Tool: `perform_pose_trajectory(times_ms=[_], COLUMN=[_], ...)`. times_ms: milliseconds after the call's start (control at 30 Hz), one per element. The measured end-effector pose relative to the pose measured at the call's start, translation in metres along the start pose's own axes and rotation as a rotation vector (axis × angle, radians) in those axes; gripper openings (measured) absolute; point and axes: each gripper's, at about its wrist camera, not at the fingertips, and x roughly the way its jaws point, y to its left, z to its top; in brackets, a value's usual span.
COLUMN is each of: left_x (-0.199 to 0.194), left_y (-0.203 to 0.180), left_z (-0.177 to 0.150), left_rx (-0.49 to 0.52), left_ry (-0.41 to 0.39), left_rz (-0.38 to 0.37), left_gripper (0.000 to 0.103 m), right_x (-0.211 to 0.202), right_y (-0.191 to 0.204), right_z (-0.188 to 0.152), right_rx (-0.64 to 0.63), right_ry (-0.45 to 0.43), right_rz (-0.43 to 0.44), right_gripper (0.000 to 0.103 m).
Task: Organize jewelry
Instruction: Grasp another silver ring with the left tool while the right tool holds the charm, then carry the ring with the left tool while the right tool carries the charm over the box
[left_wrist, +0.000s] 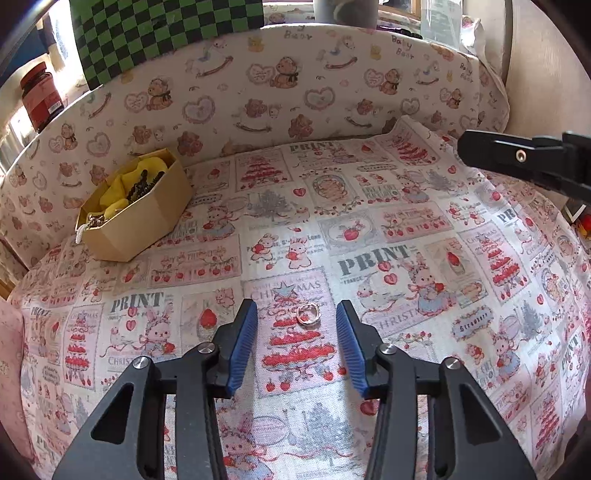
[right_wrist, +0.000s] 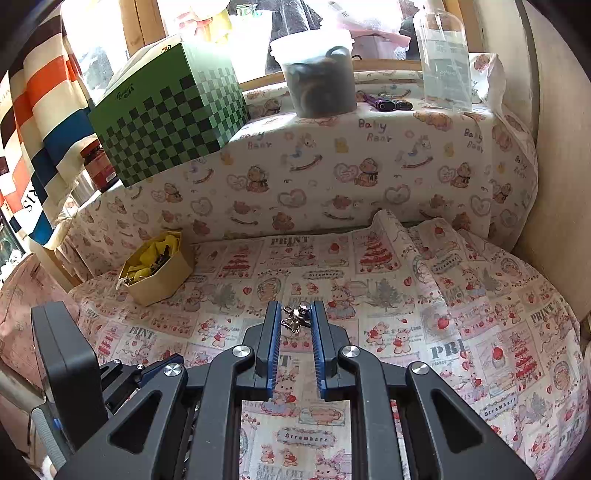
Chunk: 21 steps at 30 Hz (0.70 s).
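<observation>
Printed tabletop (left_wrist: 406, 229) lies open through the middle and right — only the tan box (left_wrist: 136, 218) stands back left, against the padded rear wall (left_wrist: 295, 103), beneath the overhanging checkered box (right_wrist: 166, 114).

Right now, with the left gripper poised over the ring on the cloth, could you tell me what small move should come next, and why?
Probably close the left gripper on the ring. The ring lies flat on the printed cloth between the blue pads, which do not yet touch it; the right gripper already holds a small silver charm.
</observation>
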Motion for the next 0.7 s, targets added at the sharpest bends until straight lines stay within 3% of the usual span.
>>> perform_pose_trajectory(times_ms=[133, 200, 233, 467, 700], left_x=[0.0, 0.0, 0.0, 0.0, -0.016], left_y=[-0.001, 0.0, 0.0, 0.006, 0.028], left_z=[-0.001, 0.0, 0.0, 0.0, 0.0], left_rx=[0.007, 0.01, 0.012, -0.022, -0.102], left_ry=[-0.006, -0.008, -0.008, -0.007, -0.054], left_rz=[-0.01, -0.021, -0.021, -0.041, -0.075], left_gripper=[0.029, 0.014, 0.012, 0.012, 0.012], right_x=[-0.002, -0.002, -0.003, -0.003, -0.001], right_y=[0.001, 0.001, 0.001, 0.001, -0.004], right_z=[0.0, -0.001, 0.0, 0.0, 0.0], right_rx=[-0.01, -0.008, -0.006, -0.001, 0.01], right_ry=[-0.004, -0.004, -0.003, -0.004, -0.002], right_rz=[0.002, 0.003, 0.004, -0.002, -0.005], right_gripper=[0.017, 0.017, 0.017, 0.017, 0.017])
